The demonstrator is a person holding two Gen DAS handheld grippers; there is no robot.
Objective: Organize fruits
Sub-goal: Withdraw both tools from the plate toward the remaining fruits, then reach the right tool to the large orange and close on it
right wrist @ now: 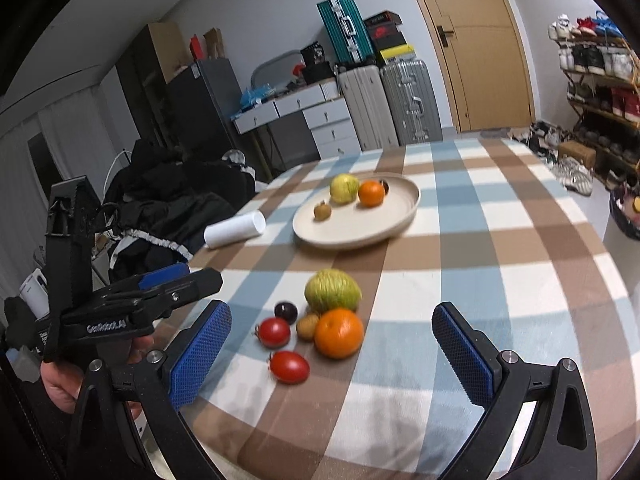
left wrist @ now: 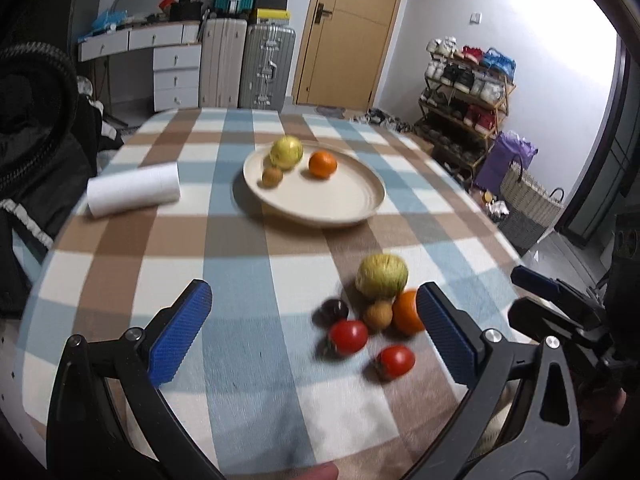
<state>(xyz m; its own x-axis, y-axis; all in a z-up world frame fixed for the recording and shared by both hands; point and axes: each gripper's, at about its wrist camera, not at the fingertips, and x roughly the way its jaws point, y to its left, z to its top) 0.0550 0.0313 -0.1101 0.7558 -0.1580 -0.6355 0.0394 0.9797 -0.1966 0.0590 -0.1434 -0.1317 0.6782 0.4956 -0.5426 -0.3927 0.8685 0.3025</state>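
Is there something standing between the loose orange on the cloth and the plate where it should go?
Yes. The big green-yellow fruit sits right behind the orange, on the line toward the plate. Beyond it, only bare tablecloth.

The checked cloth (right wrist: 500,240) over the counter looks soft and matt, kinda fuzzy. The plate (right wrist: 400,216) reads as smooth matt ceramic, I think (it's blurry). The tomatoes (right wrist: 289,367) are glossy, and the blue pads (right wrist: 200,356) look like knobbly rubber on black plastic arms.

Blue/brown/white check tablecloth (left wrist: 168,240); cream plate (left wrist: 352,200); red tomatoes (right wrist: 274,332).
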